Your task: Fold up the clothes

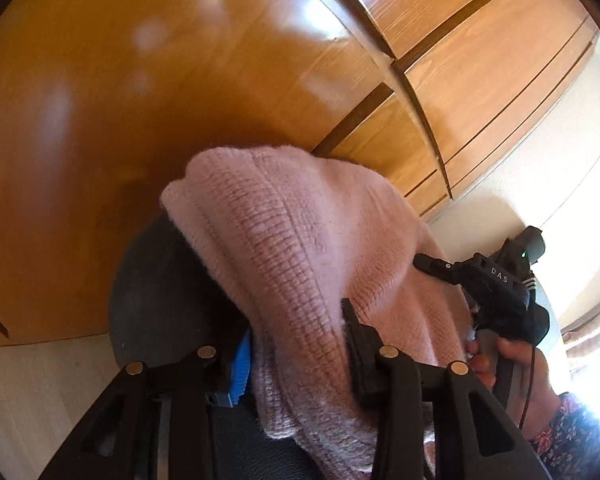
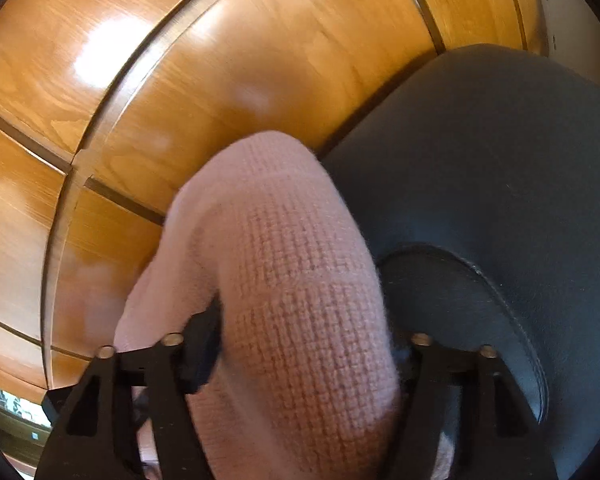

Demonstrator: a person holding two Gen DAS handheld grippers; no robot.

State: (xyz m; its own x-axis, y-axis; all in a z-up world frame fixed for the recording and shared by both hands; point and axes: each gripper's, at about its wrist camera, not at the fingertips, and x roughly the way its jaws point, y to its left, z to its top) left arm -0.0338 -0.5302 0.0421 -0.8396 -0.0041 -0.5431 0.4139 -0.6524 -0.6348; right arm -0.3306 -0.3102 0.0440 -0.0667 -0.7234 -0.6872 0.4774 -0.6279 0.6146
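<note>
Pink knit garment is seen lifted off any flat surface, bunched in thick doubled layers & gripped at 2 places. Its exact type (sweater or similar) can't be told; only ribbed, fuzzy knit is shown. No table is visible; a dark grey chair is seen behind & beside the cloth, w/ orange wooden cabinet doors further back. Whether the garment touches the chair seat can't be told.

Progress: the cloth is draped over itself in at least 1 rounded fold, yet no neat flat stack is shown. The scene would fit a garment gathered up for spreading out, or 1 already part-folded & carried mid-fold. Which of the 2 applies can't be settled from these views. A finished, laid-down fold isn't shown.

Left tool: closed narrow on a thick wad of knit, w/ the blue pad of 1 finger seen pressed against the cloth's left side. It's pointed upward & forward, toward the cabinets.

Right tool: clamped on another bulge of the same knit, the fabric swelling up between both fingers & hiding the pads. In the left view, the right tool is seen to the right, held by a hand w/ a floral sleeve at the wrist, just beside the cloth's right edge.

Both tools are held near each other, at about the same height, tilted up.
</note>
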